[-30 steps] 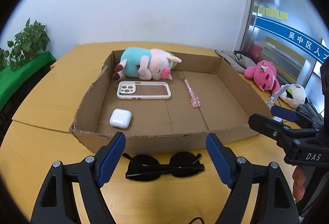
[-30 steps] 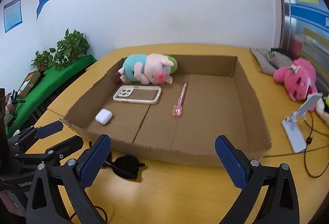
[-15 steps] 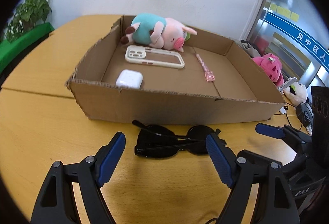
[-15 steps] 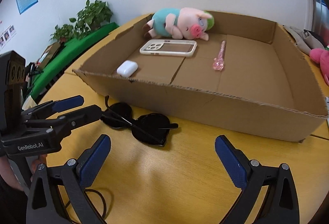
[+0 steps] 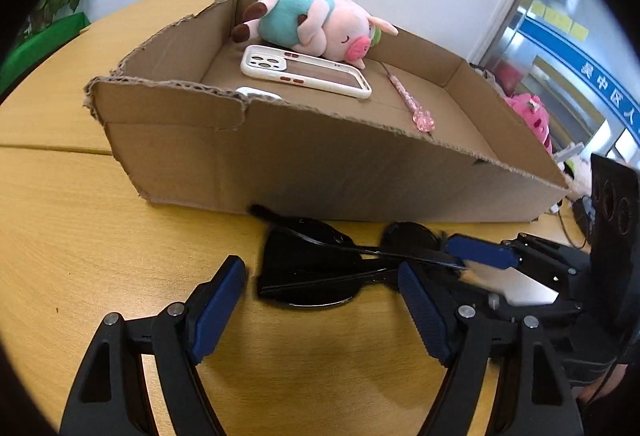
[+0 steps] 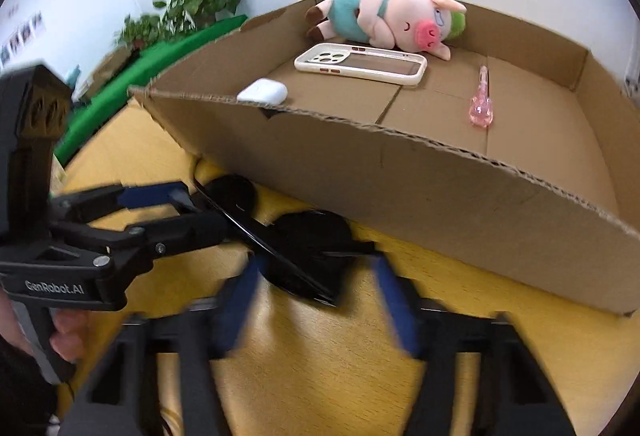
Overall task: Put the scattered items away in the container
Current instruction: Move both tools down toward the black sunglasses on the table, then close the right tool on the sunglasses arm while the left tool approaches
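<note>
Black sunglasses (image 5: 316,268) (image 6: 304,244) lie folded on the wooden table, just in front of the cardboard box (image 5: 360,164) (image 6: 400,172). My left gripper (image 5: 320,300) (image 6: 180,210) is low over them, its jaws closing with one lens between the pads and not pressed. My right gripper (image 6: 316,296), blurred, straddles the other lens; its jaws are closing fast and a gap still shows. One of its fingers (image 5: 480,256) meets a temple arm. Inside the box are a pig plush (image 5: 312,24), a phone case (image 5: 304,74), a white earbud case (image 6: 262,92) and a pink pen (image 5: 416,108).
The box's tall front wall stands right behind the sunglasses. A pink plush (image 5: 528,116) sits past the box's right end. Potted plants (image 6: 200,4) line the wall at the left. A hand (image 6: 68,332) holds the left gripper's handle.
Both grippers dropped toward the table and closed in on the sunglasses from either side. The right jaws have narrowed sharply; the left ones only a little.
</note>
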